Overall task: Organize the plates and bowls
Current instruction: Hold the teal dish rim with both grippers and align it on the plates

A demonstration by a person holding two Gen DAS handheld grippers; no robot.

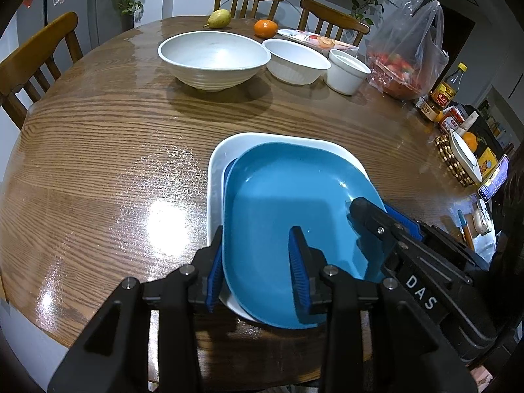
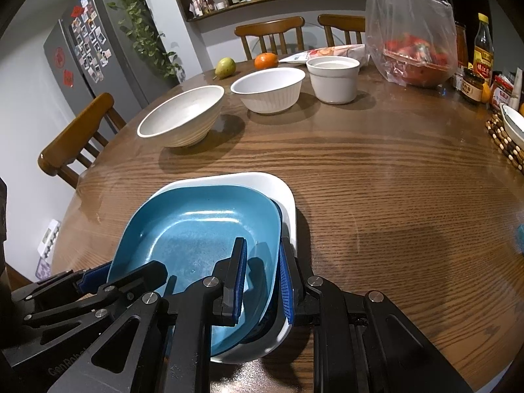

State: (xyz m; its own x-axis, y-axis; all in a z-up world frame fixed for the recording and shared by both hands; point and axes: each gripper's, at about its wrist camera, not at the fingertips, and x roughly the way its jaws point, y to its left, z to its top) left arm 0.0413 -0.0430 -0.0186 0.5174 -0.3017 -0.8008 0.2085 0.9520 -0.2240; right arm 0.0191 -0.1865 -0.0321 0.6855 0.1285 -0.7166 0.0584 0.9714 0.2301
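Both the left gripper (image 1: 257, 271) and the right gripper (image 2: 262, 281) straddle, jaws apart, opposite rims of the glossy blue squarish plate (image 1: 288, 203) stacked in the white plate (image 1: 216, 177), with bare wooden table (image 1: 98, 150) toward nine o'clock.

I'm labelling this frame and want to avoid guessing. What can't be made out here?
- Dark blue plate: only slivers show in both views, under the light blue plate.
- Left tool and right tool: fingers straddle the stack's rims; whether they actually pinch is unclear.
- Plastic bag: red contents blurred.
- White plate: its floor is covered.
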